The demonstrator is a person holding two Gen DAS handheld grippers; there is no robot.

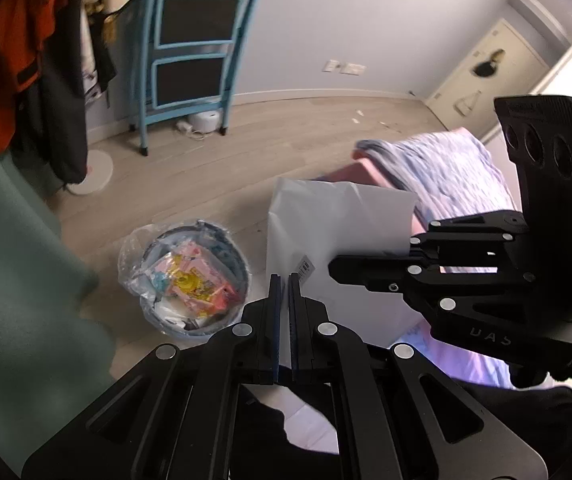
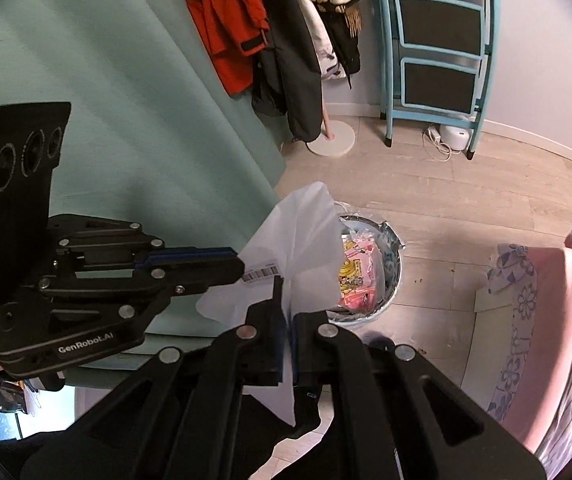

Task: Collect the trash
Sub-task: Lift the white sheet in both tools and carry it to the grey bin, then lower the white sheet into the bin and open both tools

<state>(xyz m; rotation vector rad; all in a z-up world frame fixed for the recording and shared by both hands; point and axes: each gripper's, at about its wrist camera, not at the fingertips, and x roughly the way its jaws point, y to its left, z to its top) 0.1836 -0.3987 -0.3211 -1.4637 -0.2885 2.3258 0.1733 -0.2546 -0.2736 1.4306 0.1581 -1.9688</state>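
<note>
Both claws are clamped down on the same white mailer bag [image 1: 338, 220] on my end. My left claw [image 1: 285, 312] is squeezed nearly shut on its lower edge, and my right claw [image 2: 286, 316] is pinched narrow on the other side, near the barcode sticker [image 2: 260, 274]. The bag hangs in the air just above the trash bin [image 1: 202, 280] on the floor [image 1: 286, 136], which holds pink wrappers [image 1: 194, 280].
</note>
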